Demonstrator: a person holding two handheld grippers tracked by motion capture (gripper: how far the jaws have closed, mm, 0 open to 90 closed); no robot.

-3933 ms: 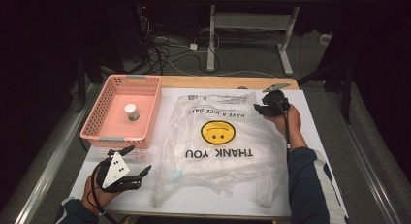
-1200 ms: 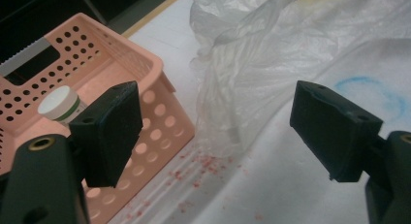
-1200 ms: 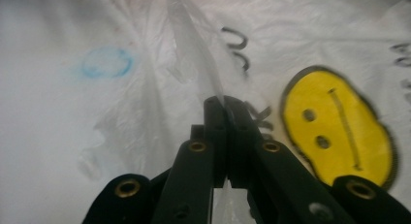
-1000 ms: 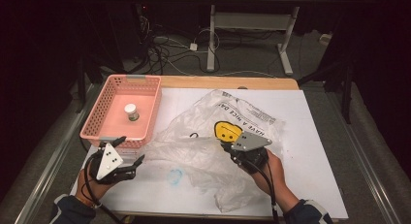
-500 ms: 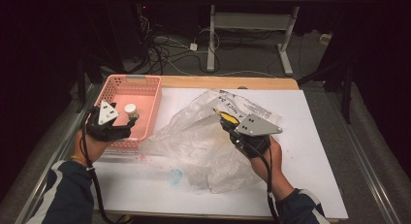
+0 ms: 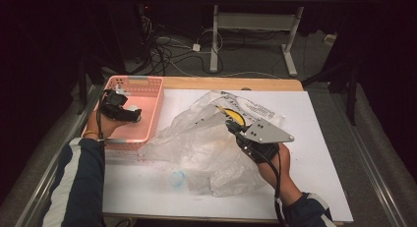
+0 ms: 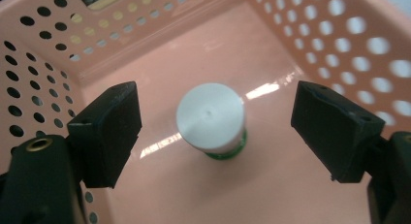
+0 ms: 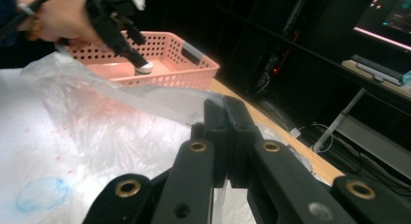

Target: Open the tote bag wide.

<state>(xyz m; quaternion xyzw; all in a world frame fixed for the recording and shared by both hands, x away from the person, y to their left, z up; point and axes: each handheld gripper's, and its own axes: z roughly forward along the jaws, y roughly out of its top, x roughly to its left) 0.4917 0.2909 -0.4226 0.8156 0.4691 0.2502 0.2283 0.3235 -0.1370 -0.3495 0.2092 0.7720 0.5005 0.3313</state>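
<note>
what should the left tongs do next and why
Probably lower a little and close on the bottle. The left tongs are open inside the basket, jaws either side of the upright bottle without touching it. The right tongs are pinching the bag and lifting it, likely to receive the bottle.

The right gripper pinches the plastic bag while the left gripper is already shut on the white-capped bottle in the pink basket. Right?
Not quite. The left gripper is open: in the left gripper view its jaws stand apart on either side of the white-capped bottle in the pink basket, not touching it. The right gripper does pinch the plastic bag.
</note>
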